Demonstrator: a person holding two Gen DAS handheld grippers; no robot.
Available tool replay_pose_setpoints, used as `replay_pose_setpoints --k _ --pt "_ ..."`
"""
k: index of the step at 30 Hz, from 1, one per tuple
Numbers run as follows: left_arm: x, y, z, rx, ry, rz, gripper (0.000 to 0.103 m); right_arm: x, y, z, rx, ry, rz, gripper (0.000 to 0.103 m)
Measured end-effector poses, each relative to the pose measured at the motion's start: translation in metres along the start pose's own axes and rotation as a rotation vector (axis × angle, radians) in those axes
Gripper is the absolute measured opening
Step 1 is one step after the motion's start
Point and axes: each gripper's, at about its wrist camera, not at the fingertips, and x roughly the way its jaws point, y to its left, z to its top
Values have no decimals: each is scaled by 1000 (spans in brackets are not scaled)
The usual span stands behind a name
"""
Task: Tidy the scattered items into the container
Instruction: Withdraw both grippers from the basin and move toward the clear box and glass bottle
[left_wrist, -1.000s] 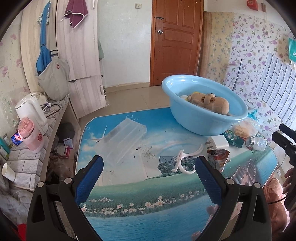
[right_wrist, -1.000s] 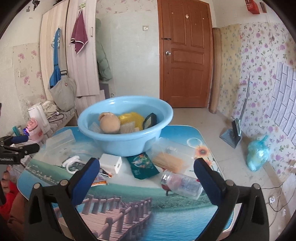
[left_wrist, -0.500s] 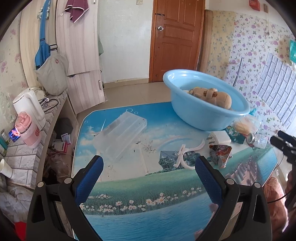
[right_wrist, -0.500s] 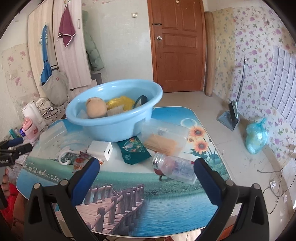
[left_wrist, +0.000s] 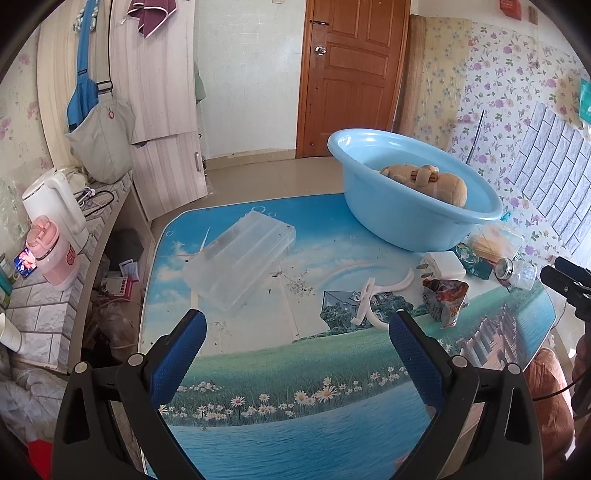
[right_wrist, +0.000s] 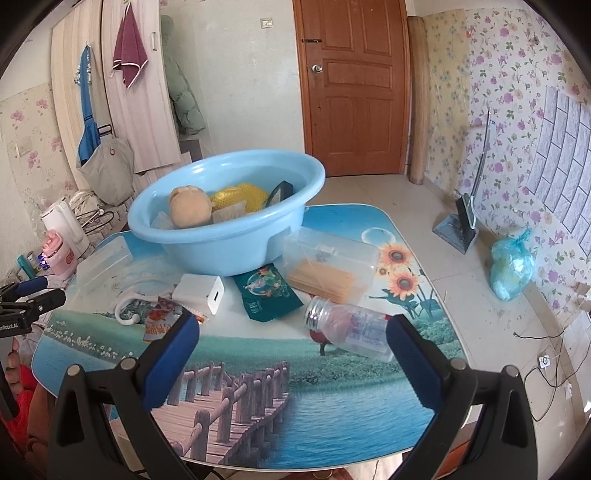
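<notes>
Both pairs of jaws stand wide and empty. The right gripper (right_wrist: 291, 334) has dropped closer to the clear plastic bottle (right_wrist: 349, 328) lying near the tabletop's front edge, likely the next pick. The left gripper (left_wrist: 293, 332) hovers short of the white plastic hook (left_wrist: 380, 299). The light-blue plastic basin (right_wrist: 229, 242) sits toward the far edge, part filled.

Light: bright, even daylight, soft shadows.
Focus: both views sharp.
Edges: strong fisheye curvature, black vignette at the corners.
</notes>
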Motion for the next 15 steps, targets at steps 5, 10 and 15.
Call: replay_pose_setpoints --k 5,10,15 --pt "0 -1 -1 1 -2 -6 100 -1 -1 0 3 2 1 103" --pt "0 -1 -1 1 -1 -10 100 0 1 0 -4 7 7 103" --pt "0 -1 -1 3 -3 -10 100 0 2 0 -2 8 7 103"
